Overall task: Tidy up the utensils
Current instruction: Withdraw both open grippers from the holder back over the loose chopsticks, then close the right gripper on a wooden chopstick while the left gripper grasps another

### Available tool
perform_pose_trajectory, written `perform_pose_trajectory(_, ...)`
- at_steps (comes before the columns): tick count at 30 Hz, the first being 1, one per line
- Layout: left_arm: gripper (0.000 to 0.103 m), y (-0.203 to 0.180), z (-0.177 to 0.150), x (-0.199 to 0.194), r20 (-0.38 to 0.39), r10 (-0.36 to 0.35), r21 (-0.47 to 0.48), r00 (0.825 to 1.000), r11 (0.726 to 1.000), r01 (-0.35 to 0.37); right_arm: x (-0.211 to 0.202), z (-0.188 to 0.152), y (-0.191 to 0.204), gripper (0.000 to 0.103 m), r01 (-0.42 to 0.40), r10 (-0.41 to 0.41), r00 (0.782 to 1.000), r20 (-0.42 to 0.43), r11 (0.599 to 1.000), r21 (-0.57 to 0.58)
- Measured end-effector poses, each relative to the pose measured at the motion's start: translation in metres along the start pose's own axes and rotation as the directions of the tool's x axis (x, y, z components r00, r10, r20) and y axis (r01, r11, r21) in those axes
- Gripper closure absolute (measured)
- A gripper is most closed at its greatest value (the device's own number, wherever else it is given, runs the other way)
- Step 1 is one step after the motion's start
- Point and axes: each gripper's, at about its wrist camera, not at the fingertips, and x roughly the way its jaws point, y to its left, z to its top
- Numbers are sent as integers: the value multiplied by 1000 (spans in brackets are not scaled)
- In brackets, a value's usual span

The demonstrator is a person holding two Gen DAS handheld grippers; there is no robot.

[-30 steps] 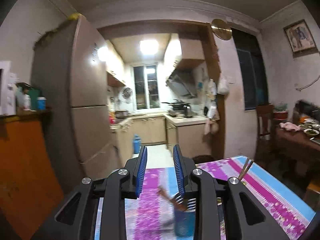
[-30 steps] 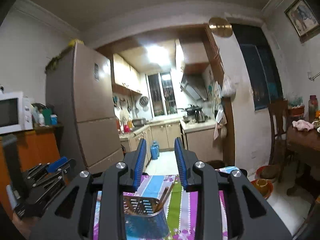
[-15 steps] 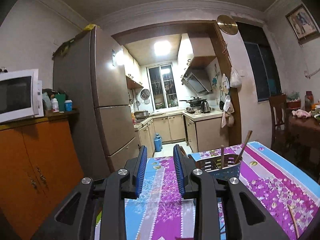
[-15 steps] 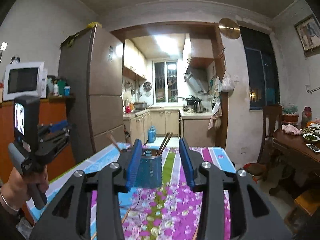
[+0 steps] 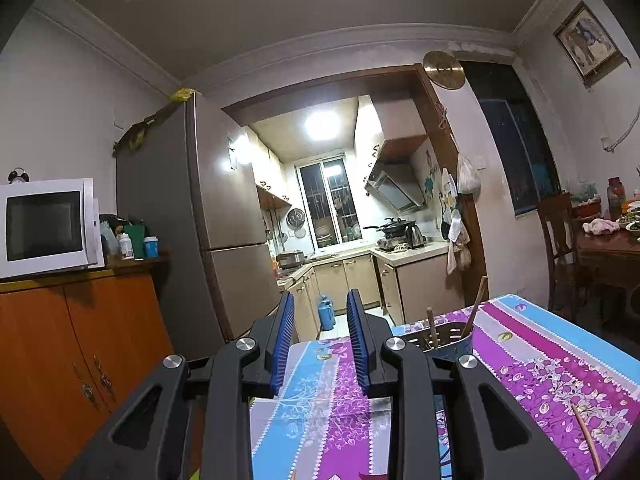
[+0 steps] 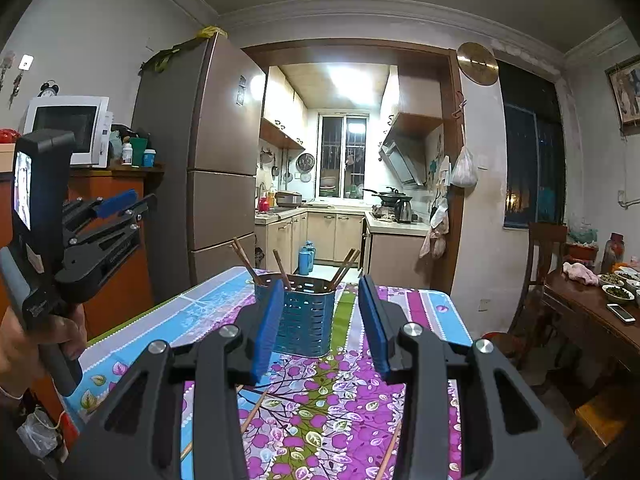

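Note:
A blue slotted utensil holder [image 6: 308, 324] stands on the floral tablecloth [image 6: 344, 408] with several wooden chopsticks [image 6: 245, 257] leaning in it. My right gripper [image 6: 322, 285] is open and empty, level with the holder, which shows beyond the gap between its blue pads [image 6: 265, 332]. Loose chopsticks [image 6: 251, 414] lie on the cloth under it. My left gripper [image 5: 320, 340] is open and empty too, at the table's left side, with the holder [image 5: 450, 342] off to its right. One chopstick [image 5: 586, 438] lies at the lower right. The left gripper [image 6: 120, 205] and its hand [image 6: 24, 344] show at the left.
An orange cabinet [image 5: 80, 340] with a microwave [image 5: 44, 226] stands left of the table, beside a tall fridge [image 5: 192, 220]. A doorway leads to the kitchen [image 6: 340, 208]. A wooden dining table [image 6: 592, 312] with dishes and a chair [image 6: 546, 264] stand at the right.
Both grippers have drawn back from the holder, which now sits farther off. The right jaws have widened. The left gripper has swung left, so the holder now sits to its right.

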Motion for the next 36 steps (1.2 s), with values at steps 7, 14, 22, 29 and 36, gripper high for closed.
perform_pose_trajectory(7, 74, -2, -1, -2, 6, 10, 0, 1000, 1000, -10, -1, 0, 3, 66, -3, 3, 1000, -3, 1000, -13)
perform_pose_trajectory(14, 74, 0, -1, -3, -1, 1, -8, 1000, 1000, -2, -2, 1, 4, 65, -8, 8, 1000, -3, 1000, -20)
perform_pose_trajectory(22, 59, 50, -21, -34, -33, -37, -23, 999, 999, 36, -33, -10, 1, 63, 55, -55, 998, 3, 993, -105)
perform_pose_trajectory(29, 28, 77, -91, -79, -169, -154, -23, 973, 988, 152, -57, -72, -14, 52, 85, -95, 983, -154, 994, -74)
perform_pose_trajectory(36, 26, 45, -166, -115, -339, -352, -151, 873, 936, 319, -56, -143, 21, 52, 74, -71, 934, -351, 997, -6)
